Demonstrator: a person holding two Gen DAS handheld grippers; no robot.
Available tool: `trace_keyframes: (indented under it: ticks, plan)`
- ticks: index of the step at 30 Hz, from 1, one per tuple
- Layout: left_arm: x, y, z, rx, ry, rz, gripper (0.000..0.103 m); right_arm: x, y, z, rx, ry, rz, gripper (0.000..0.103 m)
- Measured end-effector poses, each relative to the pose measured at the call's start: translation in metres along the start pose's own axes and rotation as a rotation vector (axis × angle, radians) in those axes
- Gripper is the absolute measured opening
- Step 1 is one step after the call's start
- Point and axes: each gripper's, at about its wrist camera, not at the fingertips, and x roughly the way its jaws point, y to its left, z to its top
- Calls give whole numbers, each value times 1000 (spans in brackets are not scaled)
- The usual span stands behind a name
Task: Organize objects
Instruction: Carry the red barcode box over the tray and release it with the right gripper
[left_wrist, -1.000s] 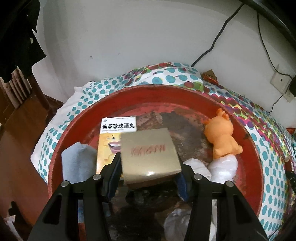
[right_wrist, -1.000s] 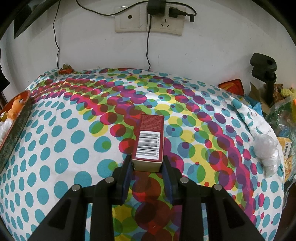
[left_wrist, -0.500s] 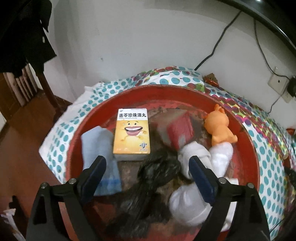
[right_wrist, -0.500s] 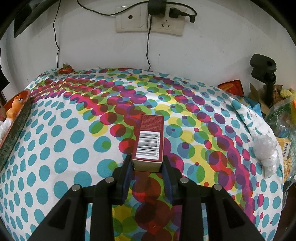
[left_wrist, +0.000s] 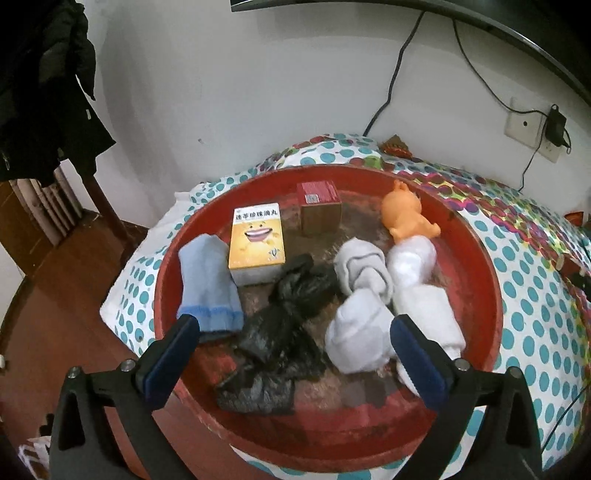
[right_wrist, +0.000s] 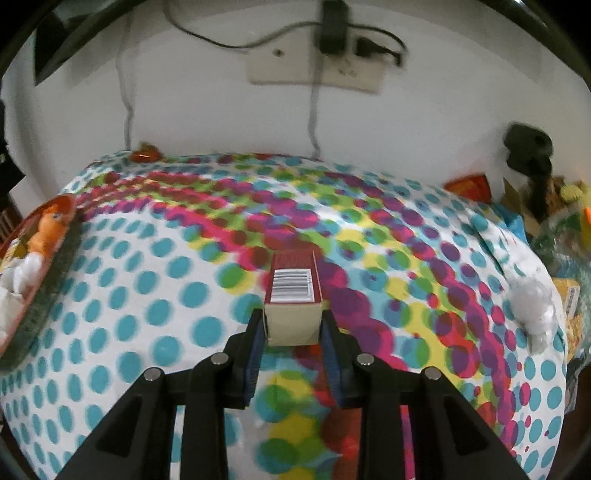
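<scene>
Left gripper (left_wrist: 291, 354) just opened wide, empty; brown box (left_wrist: 320, 213) dropped at tray's (left_wrist: 491, 295) twelve o'clock. Right gripper (right_wrist: 293, 339) clamping red box (right_wrist: 294, 295), likely next.

Everything is placed from the tray (left_wrist: 491, 280), which rests on the dotted cloth (left_wrist: 535, 295). In the tray, toward its far rim, stands the small box (left_wrist: 319, 214); the toy figure (left_wrist: 404, 218) lies to the right of that box, the flat carton (left_wrist: 256, 243) to its left. The sock (left_wrist: 208, 284) lies by the tray's left rim. The crumpled bag (left_wrist: 284, 325) lies mid-tray, the rolled socks (left_wrist: 373, 295) right of it.
</scene>
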Motion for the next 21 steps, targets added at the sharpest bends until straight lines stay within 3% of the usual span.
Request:
trace_keyframes:
  ticks: [10, 21]
  plan:
    - [-4, 2, -6, -7, -6, -8, 103, -30, 71, 15, -119, -32, 121, 30]
    - [-5, 5, -4, -13, -7, -24, 103, -52, 188, 23, -255, -52, 279, 30]
